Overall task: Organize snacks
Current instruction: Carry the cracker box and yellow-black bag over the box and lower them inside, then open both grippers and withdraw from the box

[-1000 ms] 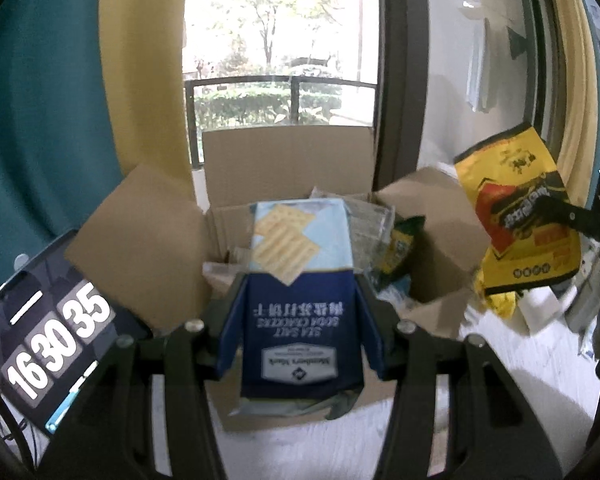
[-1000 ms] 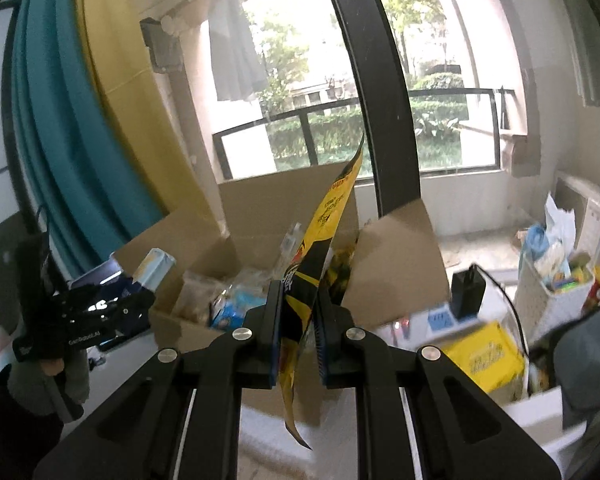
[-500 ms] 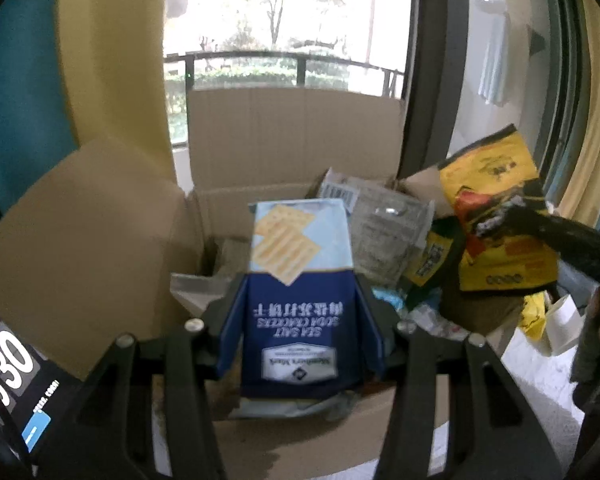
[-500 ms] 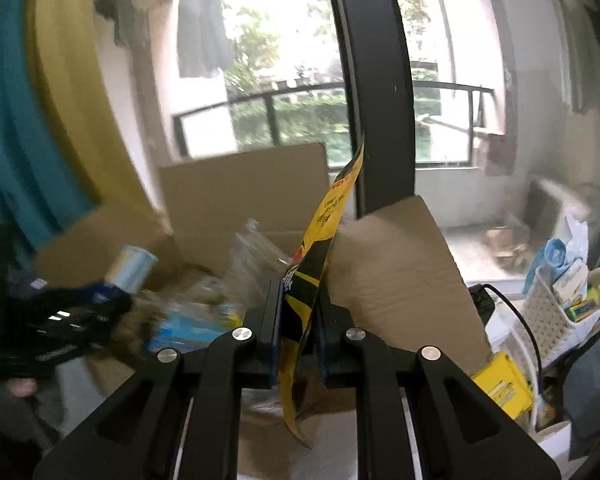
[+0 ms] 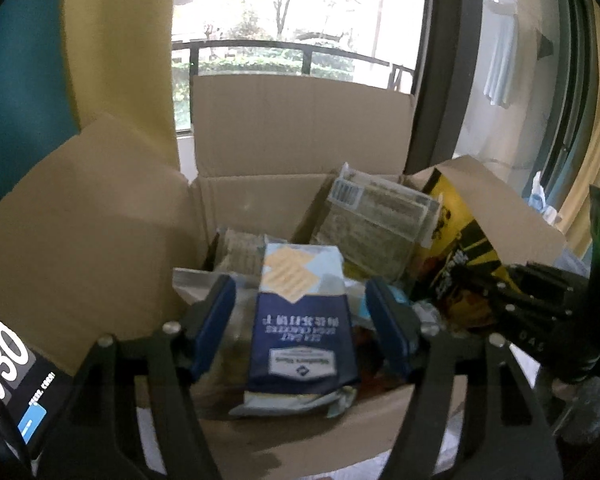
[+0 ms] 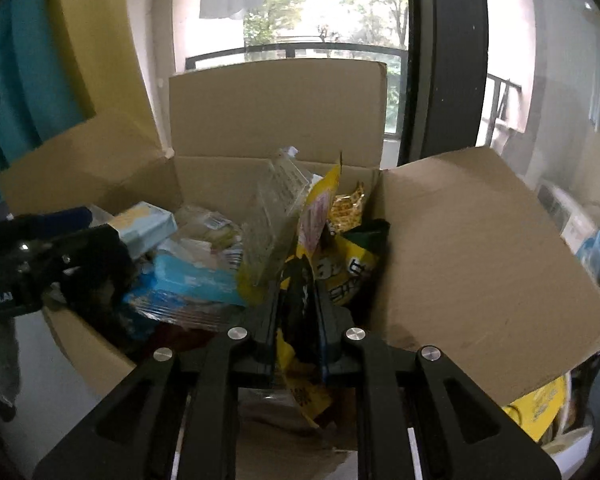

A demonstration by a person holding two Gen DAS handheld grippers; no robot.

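- On the far left of the left wrist view we see the corner of a dark screen with large white digits, beside the left flap of the open cardboard box
- Our left gripper hangs over the near edge of the box; its jaws have just been opening and now stand apart, with gaps on both sides of the soda cracker pack, so the blue pads no longer press on it
- The cracker pack sits between those jaws inside the box, at its near wall, resting on other wrapped snacks
- Behind it and to the right, a clear packet with a barcode label leans against the back wall of the box
- Further right, our right gripper reaches into the right part of the box; its jaws have just been opening a little, yet they stay narrow with the yellow and black snack bag pinched between them
- That bag stands on edge beside the right flap, just next to the other yellow bags
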